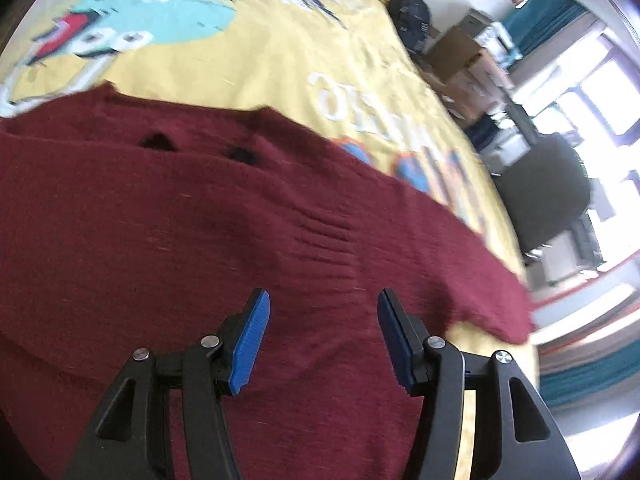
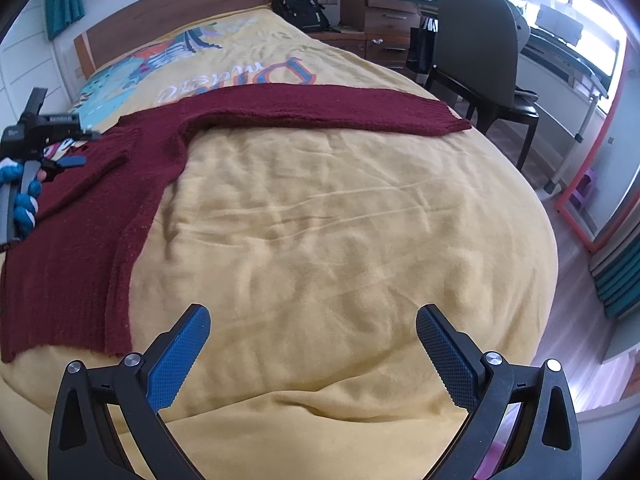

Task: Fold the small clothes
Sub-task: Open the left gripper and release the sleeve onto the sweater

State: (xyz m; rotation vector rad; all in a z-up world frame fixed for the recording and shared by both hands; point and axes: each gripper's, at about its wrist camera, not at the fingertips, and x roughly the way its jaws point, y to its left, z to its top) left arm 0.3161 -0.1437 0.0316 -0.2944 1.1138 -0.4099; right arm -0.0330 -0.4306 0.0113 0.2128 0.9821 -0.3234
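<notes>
A dark red knit sweater (image 1: 168, 224) lies flat on the yellow bedspread (image 1: 280, 68). My left gripper (image 1: 322, 304) is open and empty, just above the sweater's body. In the right wrist view the sweater (image 2: 88, 200) lies at the left, with one sleeve (image 2: 340, 110) stretched out to the right across the bed. My right gripper (image 2: 314, 324) is open and empty over bare yellow bedspread (image 2: 340, 240), apart from the sweater. The left gripper (image 2: 60, 148) shows at the far left edge of that view, over the sweater's upper part.
The wooden headboard (image 2: 172, 12) is at the far end of the bed. A black backpack (image 2: 302, 4), a wooden drawer unit (image 2: 380, 16) and a grey chair (image 2: 476, 52) stand beside the bed on the right. The bed's right edge drops to the floor (image 2: 576, 264).
</notes>
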